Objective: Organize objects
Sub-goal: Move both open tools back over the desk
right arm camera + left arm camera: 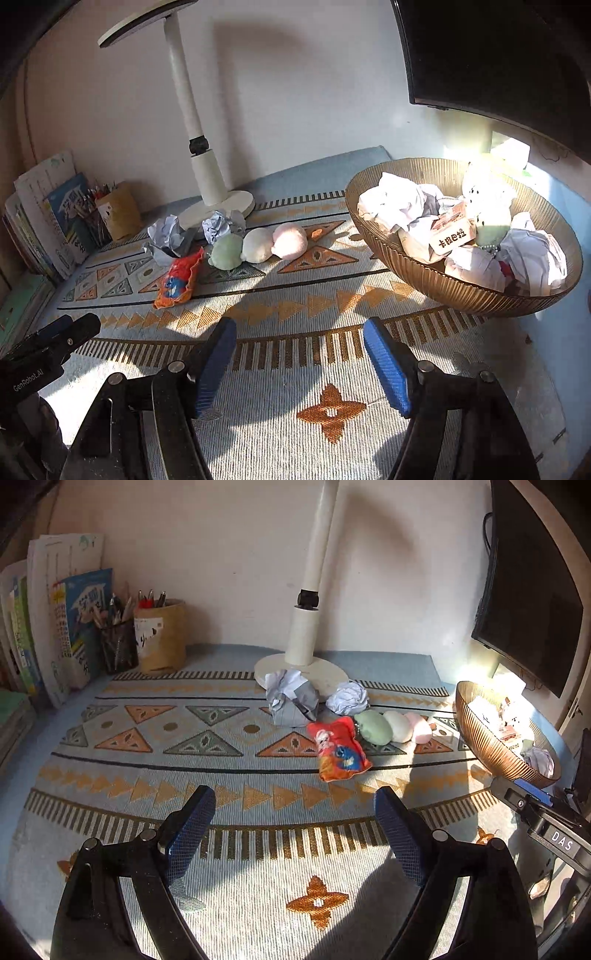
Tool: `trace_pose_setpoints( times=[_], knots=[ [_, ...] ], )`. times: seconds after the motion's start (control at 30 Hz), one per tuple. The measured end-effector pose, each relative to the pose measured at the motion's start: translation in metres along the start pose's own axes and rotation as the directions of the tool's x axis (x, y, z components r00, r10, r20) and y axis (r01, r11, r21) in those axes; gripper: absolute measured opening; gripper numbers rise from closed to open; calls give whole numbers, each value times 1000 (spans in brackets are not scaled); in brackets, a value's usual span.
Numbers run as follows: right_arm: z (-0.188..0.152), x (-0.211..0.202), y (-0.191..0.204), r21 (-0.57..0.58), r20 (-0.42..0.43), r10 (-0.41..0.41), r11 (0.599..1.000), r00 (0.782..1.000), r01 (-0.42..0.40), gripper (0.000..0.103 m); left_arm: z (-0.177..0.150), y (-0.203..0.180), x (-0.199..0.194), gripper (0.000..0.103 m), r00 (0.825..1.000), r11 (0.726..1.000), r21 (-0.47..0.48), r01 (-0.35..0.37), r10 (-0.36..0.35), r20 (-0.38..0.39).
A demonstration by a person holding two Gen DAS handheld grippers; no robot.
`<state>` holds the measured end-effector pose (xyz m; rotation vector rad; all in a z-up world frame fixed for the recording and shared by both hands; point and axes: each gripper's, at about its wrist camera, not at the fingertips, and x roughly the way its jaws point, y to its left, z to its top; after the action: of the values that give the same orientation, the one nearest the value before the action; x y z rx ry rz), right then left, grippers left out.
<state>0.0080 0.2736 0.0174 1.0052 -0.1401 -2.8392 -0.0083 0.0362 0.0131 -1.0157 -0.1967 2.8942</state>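
So we've got both grippers hanging over the near edge of the patterned mat (229,882) and neither has anything in it: the left gripper (295,830) is spread really wide, the right gripper (300,354) is open a fair bit too but less so, and there's just bare mat between the blue pads on each. What's left to tidy sits in a bunch toward the far edge of the mat, right in front of the lamp base (301,672): two crumpled paper balls (291,698), a red snack-bag plush (341,747), and a row of three round plushies in green (373,726), white and pink. The ribbed amber bowl (436,284) at the far right corner is already piled with paper wads and small toys, so we reckon that's where stuff goes. The red plush is the closest piece, lying ahead of the left fingers and a bit to their right, its long axis running roughly near-to-far. From the right gripper it's ahead and off to the left, with the bowl close on the right. Our guess: left hand grabs, squeezing across the narrow side.
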Motion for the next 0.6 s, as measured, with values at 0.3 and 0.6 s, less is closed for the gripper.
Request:
trace_pose_setpoints(
  times=[0.3, 0.6],
  knots=[
    [-2, 12, 1, -13, -58, 43, 999, 997, -44, 72, -4, 10, 8, 88, 999, 997, -66, 43, -44, -25],
    [-2, 11, 3, -20, -56, 48, 999, 997, -49, 84, -4, 14, 11, 88, 997, 994, -88, 59, -63, -39]
  ],
)
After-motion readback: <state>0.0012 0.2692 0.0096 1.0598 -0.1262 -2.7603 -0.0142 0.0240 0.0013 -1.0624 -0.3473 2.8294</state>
